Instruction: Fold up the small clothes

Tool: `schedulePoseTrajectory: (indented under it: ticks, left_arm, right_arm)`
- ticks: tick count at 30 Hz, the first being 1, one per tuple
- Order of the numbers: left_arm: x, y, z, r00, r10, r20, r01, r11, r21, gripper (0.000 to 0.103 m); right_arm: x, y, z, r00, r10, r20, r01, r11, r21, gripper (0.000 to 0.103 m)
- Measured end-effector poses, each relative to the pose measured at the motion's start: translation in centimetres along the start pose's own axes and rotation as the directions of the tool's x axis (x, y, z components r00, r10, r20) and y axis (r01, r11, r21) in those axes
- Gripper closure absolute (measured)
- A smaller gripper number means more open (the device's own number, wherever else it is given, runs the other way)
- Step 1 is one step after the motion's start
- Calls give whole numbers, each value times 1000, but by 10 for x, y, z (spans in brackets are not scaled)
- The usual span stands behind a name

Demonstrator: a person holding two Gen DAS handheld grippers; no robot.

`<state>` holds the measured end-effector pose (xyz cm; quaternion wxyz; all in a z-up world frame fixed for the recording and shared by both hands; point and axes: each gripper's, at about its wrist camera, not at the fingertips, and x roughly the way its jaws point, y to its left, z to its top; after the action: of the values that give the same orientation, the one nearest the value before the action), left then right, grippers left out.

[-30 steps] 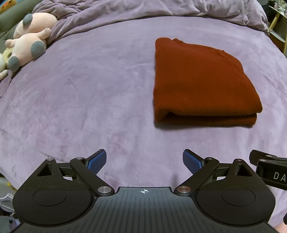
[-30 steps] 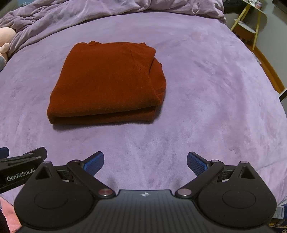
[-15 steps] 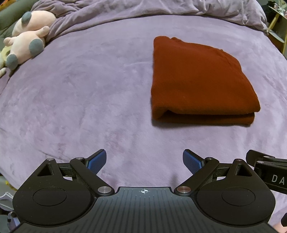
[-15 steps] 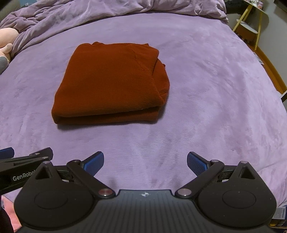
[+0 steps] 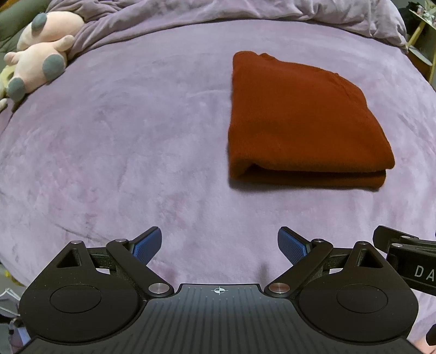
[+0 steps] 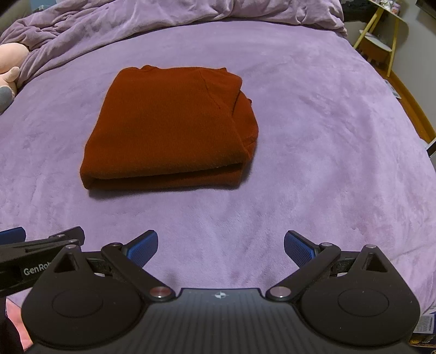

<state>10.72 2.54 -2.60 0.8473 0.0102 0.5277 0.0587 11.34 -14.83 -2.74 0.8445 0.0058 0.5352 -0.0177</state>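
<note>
A rust-red garment lies folded into a flat rectangle on the purple bedspread; it also shows in the right wrist view. My left gripper is open and empty, held back from the garment, near the bed's front edge and to the garment's left. My right gripper is open and empty, also well short of the garment, slightly to its right. Each gripper's side shows at the edge of the other's view.
A pink and grey plush toy lies at the far left of the bed. A rumpled purple duvet is heaped along the far side. A yellow-legged side table stands beyond the bed's right edge.
Both grippers have drifted slightly, so the garment sits a little further right in the right wrist view and further left in the left. Jaws stay open.
</note>
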Motion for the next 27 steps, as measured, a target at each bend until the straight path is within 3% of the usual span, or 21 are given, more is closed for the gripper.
schedulePoseTrajectory:
  ticks: [27]
  left_arm:
    - [0,-3,0,1000,-1,-2,1,1000,13,7]
  right_arm:
    - [-1,2,0,1000,0,-3,0,1000,-2,4]
